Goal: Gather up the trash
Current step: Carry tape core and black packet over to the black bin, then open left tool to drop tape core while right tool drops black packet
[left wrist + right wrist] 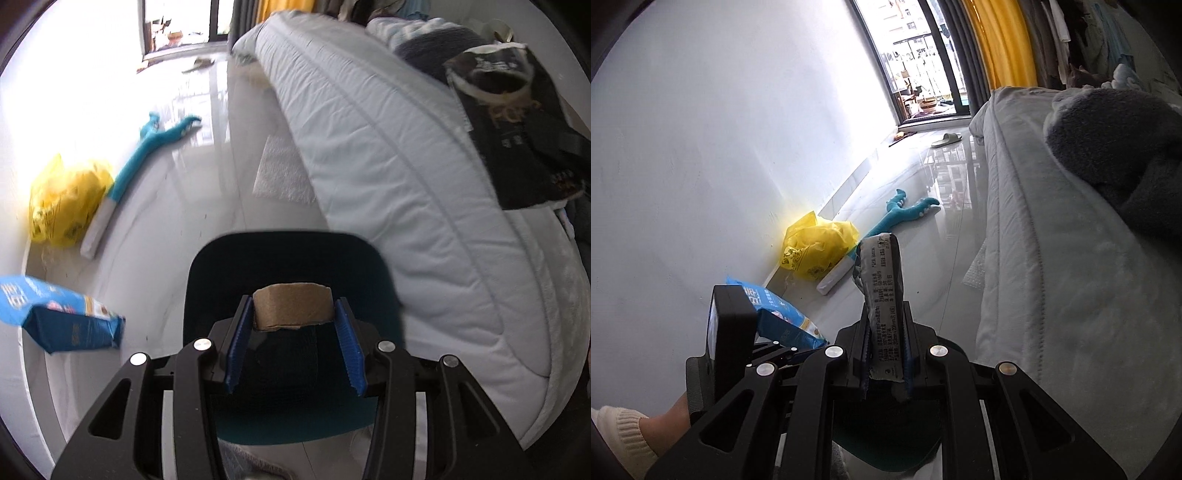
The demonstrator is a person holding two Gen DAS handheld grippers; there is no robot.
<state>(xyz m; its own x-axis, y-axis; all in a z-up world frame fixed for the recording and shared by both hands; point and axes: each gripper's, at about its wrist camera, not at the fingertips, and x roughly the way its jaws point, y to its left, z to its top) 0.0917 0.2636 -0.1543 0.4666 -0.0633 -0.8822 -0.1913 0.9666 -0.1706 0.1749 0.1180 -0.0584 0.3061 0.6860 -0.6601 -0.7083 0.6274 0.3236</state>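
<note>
Far left by the wall: yellow plastic bag (64, 201), crumpled, looks limp and light; I'd pinch it at a bunched fold. Blue snack packet (61, 317) near left on the floor, crinkly film, likely slippery, so grab a sealed edge. Teal plush toy (147, 155) beyond, not trash I think.

My left gripper (294, 314) is clamped on a cardboard roll core (293, 306), held over the dark teal bin (288, 266) directly below. Core is stiff but crushable; grip across its ends looks secure.

My right gripper (884, 347) is closed tight on a flattened grey wrapper (884, 295), standing upright between the pads. Thin, floppy, weightless; may cling on release. Bin rim (886, 461) shows just under it.

White quilted mattress (388, 166) fills the right, black packet (517, 129) lying on top at the far right.
</note>
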